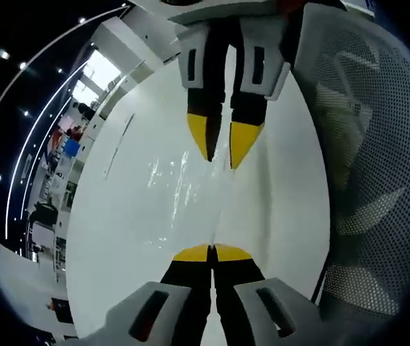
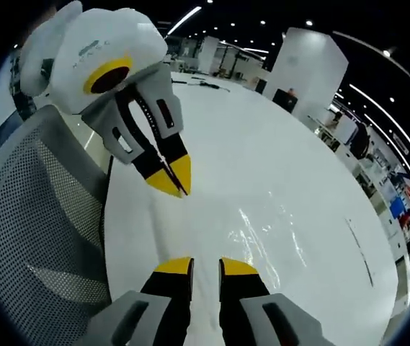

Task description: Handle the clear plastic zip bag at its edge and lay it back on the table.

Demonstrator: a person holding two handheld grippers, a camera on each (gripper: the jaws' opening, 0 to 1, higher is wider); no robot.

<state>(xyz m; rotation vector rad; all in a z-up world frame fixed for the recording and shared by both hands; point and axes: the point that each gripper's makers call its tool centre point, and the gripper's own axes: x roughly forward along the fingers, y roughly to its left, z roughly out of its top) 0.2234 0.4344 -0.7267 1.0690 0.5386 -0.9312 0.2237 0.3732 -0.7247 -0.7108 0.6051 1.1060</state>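
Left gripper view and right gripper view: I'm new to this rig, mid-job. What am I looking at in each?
There is no robot arm. A person holds a two-jaw gripper in each hand, and a fisheye camera rides on each. In each view, the jaws at the bottom are that camera's own. The left gripper is shut and the right gripper is open. They face each other over a white table. The clear zip bag lies between them. I cannot tell whether its edge is pinched. A mesh chair stands alongside.
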